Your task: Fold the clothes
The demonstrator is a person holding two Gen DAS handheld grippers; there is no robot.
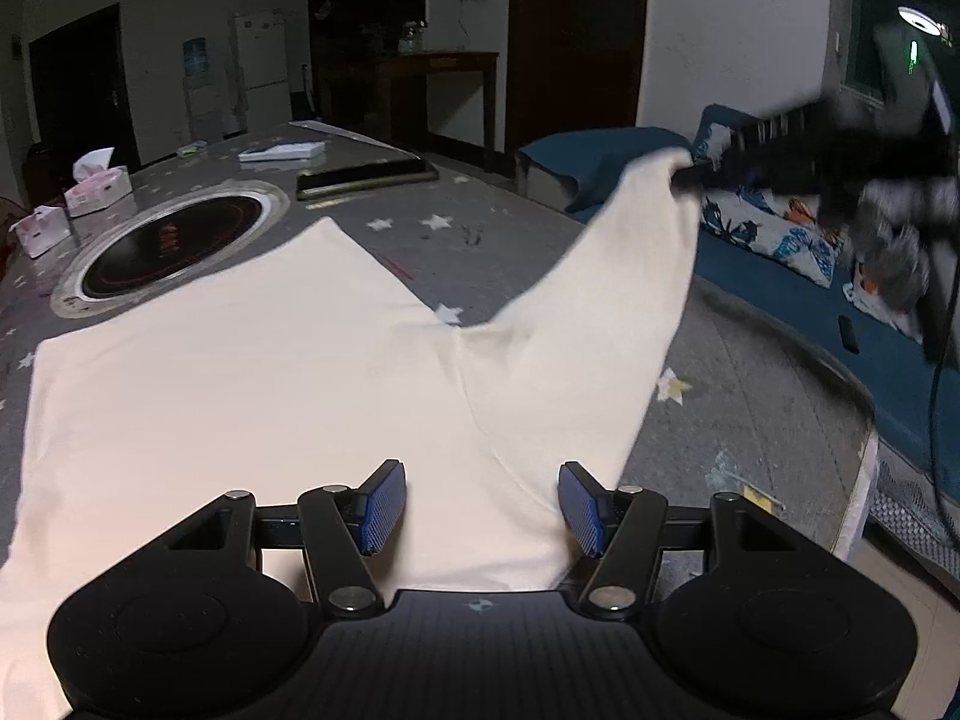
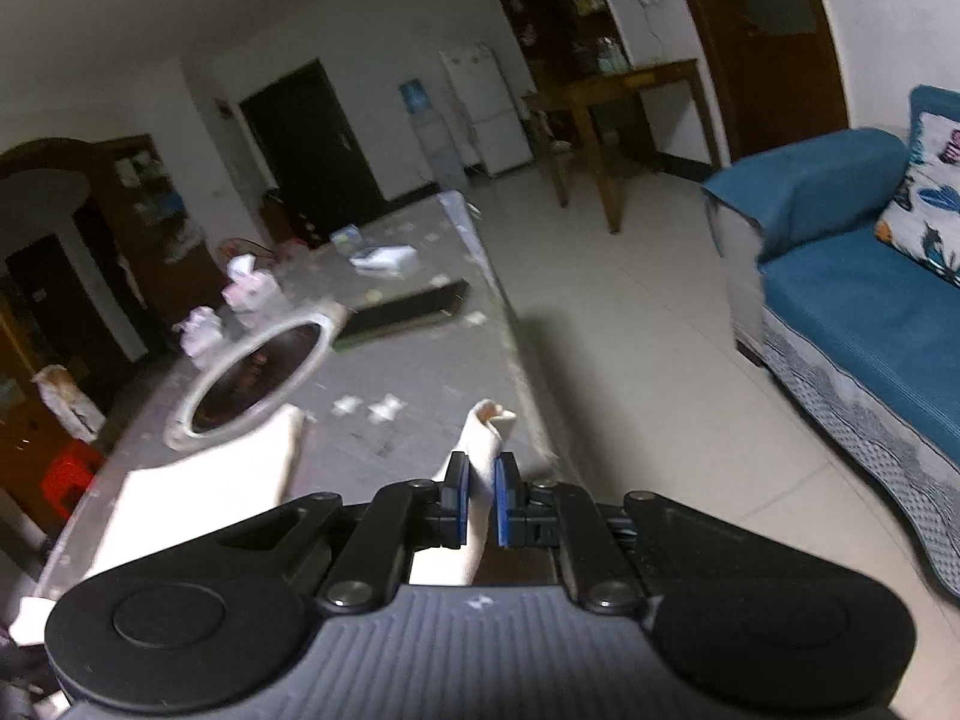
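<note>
we've got the cream garment (image 1: 240,372) spread flat on the grey star-print table (image 1: 510,240), body lying toward the left of the left wrist view, 1 sleeve-like end (image 1: 600,324) pulled up and out to the right.

right gripper (image 2: 480,498): jaws pinched shut on the tip of that end, a small tuft of cloth (image 2: 489,420) poking out past the pads. from the left wrist view the same gripper (image 1: 690,174) shows blurred, up off the table at the right, cloth hanging from it in a taut slope down to the body.

left gripper (image 1: 480,507): jaws apart, nothing between the pads, hovering over the near edge of the garment right where the lifted end joins the body. we can't tell whether the fingers touch the cloth.

key relation: the lifted end's long axis runs from the left gripper's spot up and right to the right gripper. so the right hand holds the free end, the left hand sits at the hinge. our read is the next fold carries the free end leftward across the body, toward the round inset hob (image 1: 174,246) side, with the left as anchor if it comes down.

risk as we judge it: only the very tip is gripped, so it could slip, or the body could drag.

far end of the table has tissue boxes (image 1: 99,183) and a dark flat tray (image 1: 366,174), well apart from the cloth.
</note>
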